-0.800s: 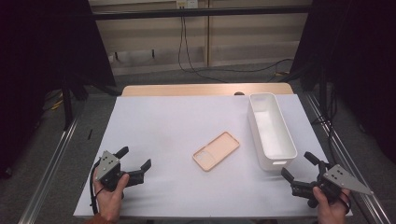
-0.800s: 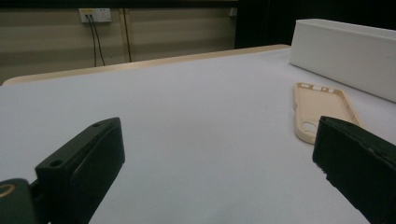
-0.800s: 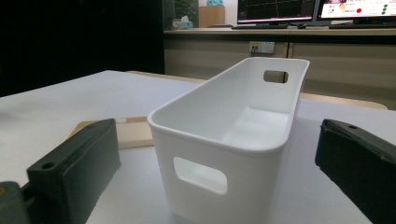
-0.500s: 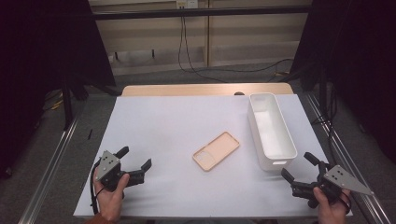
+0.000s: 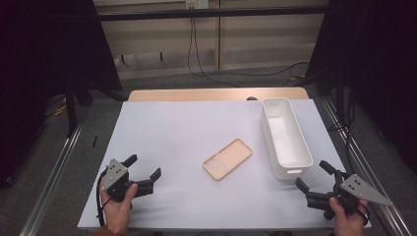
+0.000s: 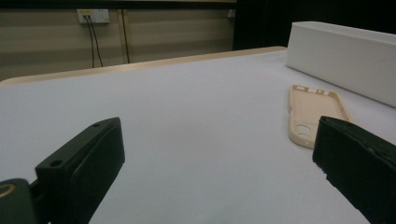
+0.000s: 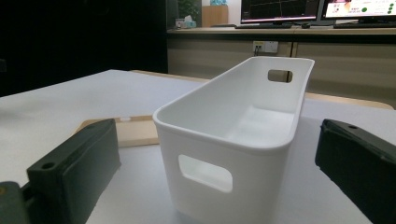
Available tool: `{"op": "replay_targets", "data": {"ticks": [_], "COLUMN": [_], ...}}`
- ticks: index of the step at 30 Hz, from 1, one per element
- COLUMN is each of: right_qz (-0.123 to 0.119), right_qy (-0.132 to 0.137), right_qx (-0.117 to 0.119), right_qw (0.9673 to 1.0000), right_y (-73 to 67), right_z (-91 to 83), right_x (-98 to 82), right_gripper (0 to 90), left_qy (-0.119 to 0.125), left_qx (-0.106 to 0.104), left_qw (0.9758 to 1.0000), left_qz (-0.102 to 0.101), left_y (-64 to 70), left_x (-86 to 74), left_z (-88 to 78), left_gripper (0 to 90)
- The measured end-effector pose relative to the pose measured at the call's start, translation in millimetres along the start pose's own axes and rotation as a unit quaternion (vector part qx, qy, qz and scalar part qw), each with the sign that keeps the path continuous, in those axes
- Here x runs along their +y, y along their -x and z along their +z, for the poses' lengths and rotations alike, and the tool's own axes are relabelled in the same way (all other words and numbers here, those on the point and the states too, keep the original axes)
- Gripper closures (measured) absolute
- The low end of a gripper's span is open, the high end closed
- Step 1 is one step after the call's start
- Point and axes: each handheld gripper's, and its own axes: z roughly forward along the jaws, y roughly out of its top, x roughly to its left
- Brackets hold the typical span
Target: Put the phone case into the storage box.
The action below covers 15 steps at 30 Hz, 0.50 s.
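Phone case (image 5: 227,159) lies diagonal mid-table, long axis toward the bin (image 5: 286,169) — abt midway btw left gripper (image 5: 144,173) and right gripper (image 5: 312,178), both jaws apart, empty.

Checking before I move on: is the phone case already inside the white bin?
No, the phone case lies flat on the white table cover, apart from the empty white bin.

In the right gripper view, the white bin (image 7: 233,140) hides most of the phone case (image 7: 135,130).

Both grippers are black with blocky jaws (image 5: 146,173) and grey three-cornered plates (image 5: 365,191).
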Motion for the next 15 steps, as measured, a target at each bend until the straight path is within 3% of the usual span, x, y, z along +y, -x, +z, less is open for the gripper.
{"op": "replay_targets", "data": {"ticks": [15], "right_qz": [0.0], "right_qy": [0.001], "right_qx": [-0.001], "right_qw": [1.0], "right_y": [-0.4], "right_z": [-1.9], "right_x": [-0.1], "right_gripper": [0.0], "left_qy": [-0.007], "left_qx": [-0.027], "left_qw": [0.9996], "left_qz": [-0.006], "left_y": [8.6], "left_x": [2.9], "left_z": [16.4], "left_gripper": [2.5]}}
